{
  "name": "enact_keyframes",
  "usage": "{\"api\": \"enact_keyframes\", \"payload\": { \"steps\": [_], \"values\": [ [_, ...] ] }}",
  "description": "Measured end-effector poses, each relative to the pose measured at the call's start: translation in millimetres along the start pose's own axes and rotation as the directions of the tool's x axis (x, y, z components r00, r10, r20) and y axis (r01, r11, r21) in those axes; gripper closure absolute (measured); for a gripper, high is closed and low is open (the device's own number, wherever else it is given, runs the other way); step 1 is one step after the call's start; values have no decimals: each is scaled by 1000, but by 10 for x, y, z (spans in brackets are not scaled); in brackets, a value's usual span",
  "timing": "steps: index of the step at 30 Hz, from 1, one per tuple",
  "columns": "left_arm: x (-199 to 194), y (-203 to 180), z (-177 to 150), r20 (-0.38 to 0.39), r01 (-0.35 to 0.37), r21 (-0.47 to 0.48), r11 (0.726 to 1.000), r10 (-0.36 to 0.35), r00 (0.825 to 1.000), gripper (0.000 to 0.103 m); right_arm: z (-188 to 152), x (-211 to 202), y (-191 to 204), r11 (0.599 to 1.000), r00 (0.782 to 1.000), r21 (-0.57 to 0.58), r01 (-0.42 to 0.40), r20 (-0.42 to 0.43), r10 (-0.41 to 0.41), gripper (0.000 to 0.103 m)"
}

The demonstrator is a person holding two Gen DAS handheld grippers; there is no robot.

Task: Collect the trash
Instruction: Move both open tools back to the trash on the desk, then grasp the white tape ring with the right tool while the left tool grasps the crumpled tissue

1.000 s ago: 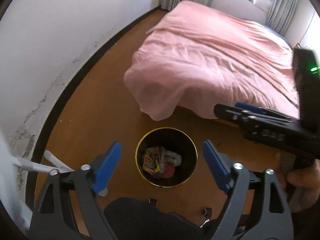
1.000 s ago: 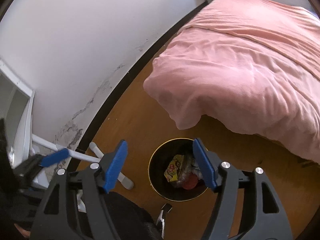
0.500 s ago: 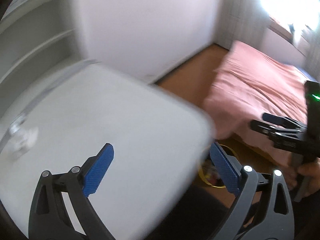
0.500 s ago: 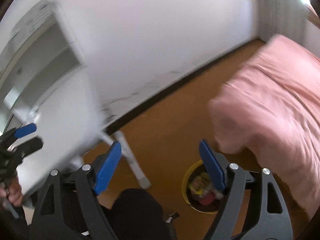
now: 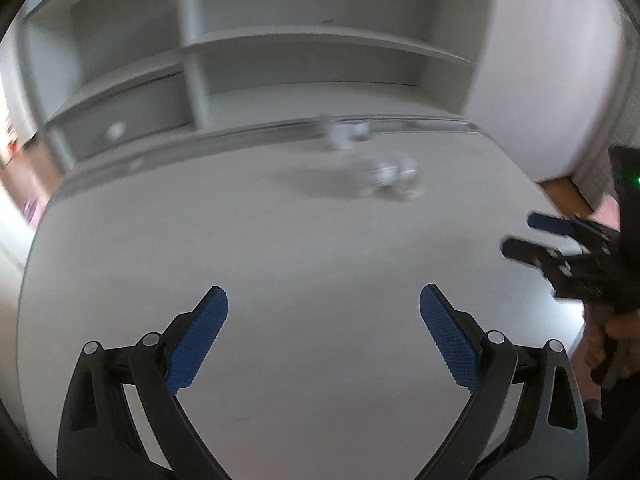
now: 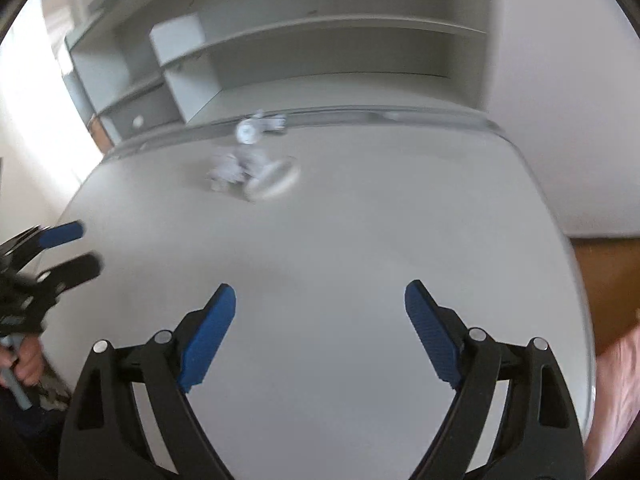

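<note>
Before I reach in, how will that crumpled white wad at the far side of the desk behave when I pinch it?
The crumpled white wad looks like paper or tissue, though blurred, so it is probably light and will squash between the pads. It may skid on the smooth desk if nudged. The round disc-like piece beside it could roll or come along.

The left claw is held with its blue pads spread wide, nothing between them. The right claw is likewise held wide apart and empty. Both are pointed forward, side by side, each gripped from below by a hand.
</note>
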State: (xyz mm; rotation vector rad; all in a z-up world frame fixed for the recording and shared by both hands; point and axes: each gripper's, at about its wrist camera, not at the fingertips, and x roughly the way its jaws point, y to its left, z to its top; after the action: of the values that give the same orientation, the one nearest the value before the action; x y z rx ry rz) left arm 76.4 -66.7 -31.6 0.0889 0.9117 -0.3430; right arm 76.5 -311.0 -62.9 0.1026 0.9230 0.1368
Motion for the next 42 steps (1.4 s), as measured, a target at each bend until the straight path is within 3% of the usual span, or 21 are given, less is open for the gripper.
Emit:
{"api": "enact_keyframes", "payload": {
  "steps": [5, 13, 15, 16, 20, 27, 36, 38, 40, 42],
  "values": [
    [-47, 448, -168, -18, -40, -60, 997, 39, 999, 9, 350, 495, 251, 997, 999, -78, -1, -40, -2, 19],
    [29, 676, -115, -35, -57, -72, 996, 55, 998, 9, 703, 902, 391, 991, 999, -136, -4, -44, -2, 20],
    [98, 658, -51, -41, -57, -68, 996, 55, 998, 9, 740, 937, 430, 987, 999, -158, 1, -36, -7, 32],
    [131, 641, -22, -42, -54, -66, 996, 51, 998, 9, 766, 941, 440, 985, 1000, -171, 1, -25, -6, 54],
    [299, 503, 175, -32, -19, -36, 999, 18, 999, 9, 749, 874, 366, 988, 999, -149, -34, -28, 30, 54],
    [801, -118, 684, -46, 92, 107, 990, -87, 995, 9, 516, 522, 140, 994, 999, -93, -53, -8, 52, 54],
    [1319, -463, 935, -93, 47, 166, 985, -32, 995, 10, 96, 53, -232, 999, 999, -9, -34, 3, 34, 54],
    [1301, -463, 949, -80, 59, 158, 986, -47, 996, 19, 10, -18, -304, 1000, 1000, 7, -25, 4, 25, 54],
    [1289, -482, 954, -83, 69, 167, 984, -56, 995, 56, -67, -87, -368, 1000, 1000, 20, -17, 7, 17, 54],
    [1270, -514, 954, -88, 60, 179, 982, -45, 995, 66, -165, -198, -445, 999, 1000, 42, -3, 16, 2, 54]
  ]
}}
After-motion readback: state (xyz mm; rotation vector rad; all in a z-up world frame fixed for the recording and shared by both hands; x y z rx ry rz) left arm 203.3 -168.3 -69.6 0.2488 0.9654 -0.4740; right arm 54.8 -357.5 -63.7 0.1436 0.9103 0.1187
